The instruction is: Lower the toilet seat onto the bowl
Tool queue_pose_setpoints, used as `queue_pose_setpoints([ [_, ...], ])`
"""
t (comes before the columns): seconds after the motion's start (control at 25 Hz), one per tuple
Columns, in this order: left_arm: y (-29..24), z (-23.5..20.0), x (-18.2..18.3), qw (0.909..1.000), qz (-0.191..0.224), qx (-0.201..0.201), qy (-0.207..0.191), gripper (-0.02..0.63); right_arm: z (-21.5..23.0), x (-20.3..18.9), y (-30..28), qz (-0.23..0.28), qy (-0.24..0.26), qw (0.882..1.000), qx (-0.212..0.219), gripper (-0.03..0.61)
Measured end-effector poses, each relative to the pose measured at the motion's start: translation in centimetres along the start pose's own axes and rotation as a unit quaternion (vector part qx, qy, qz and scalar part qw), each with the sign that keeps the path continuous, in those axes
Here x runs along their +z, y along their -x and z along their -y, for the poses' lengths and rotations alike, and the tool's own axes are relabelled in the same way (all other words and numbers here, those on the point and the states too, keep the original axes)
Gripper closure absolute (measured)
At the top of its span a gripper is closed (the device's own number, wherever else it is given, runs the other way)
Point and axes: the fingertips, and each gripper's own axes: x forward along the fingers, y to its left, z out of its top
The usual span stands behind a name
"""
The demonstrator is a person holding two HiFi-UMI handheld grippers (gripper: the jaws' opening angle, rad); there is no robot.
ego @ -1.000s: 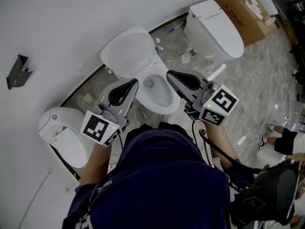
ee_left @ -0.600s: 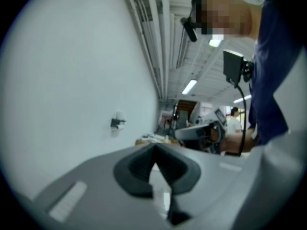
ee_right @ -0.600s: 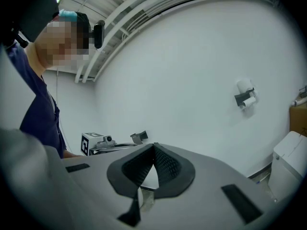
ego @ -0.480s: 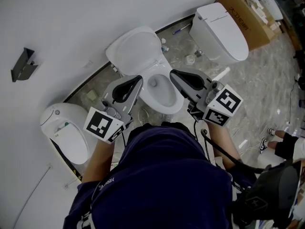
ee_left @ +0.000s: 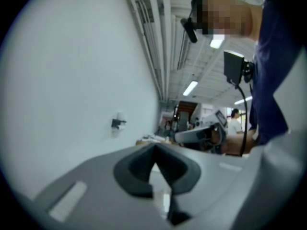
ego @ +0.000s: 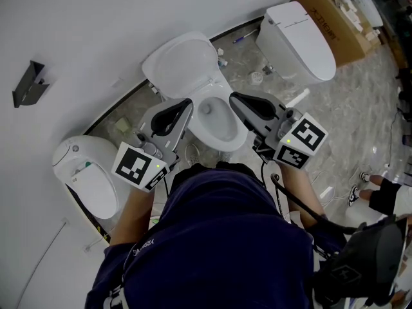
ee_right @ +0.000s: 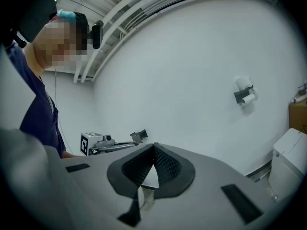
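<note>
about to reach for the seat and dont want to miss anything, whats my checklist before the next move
1. Toilet seat raised toward the wall, ready to lower: ok
2. Visible rim of the bowl bare: ok
3. Left gripper empty: ok, shut
4. Right gripper empty: ok, shut
5. A gripper in contact with the seat: not ok, both are short of it, above the bowl
6. Hinge free to move: cannot tell

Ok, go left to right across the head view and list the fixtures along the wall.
Black metal wall bracket → rounded white closed-lid toilet → white toilet with raised seat → boxy white closed-lid toilet → brown cardboard box.
</note>
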Motion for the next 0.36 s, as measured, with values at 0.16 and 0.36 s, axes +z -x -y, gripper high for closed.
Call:
queue_pose_setpoints([
  [0.16,0.01,-0.04,-0.16,1.0,0.001,0.001,0.001,0.609,0.02,-0.22,-0.16,-0.002,-0.001,1.0,0.002,0.571],
  [0.36,-0.21,0.06,-0.28,1.0,0.0,0.003,0.002,0.609,0.2,-0.38,-0.09,-0.003,-0.004,1.0,0.004,0.571],
])
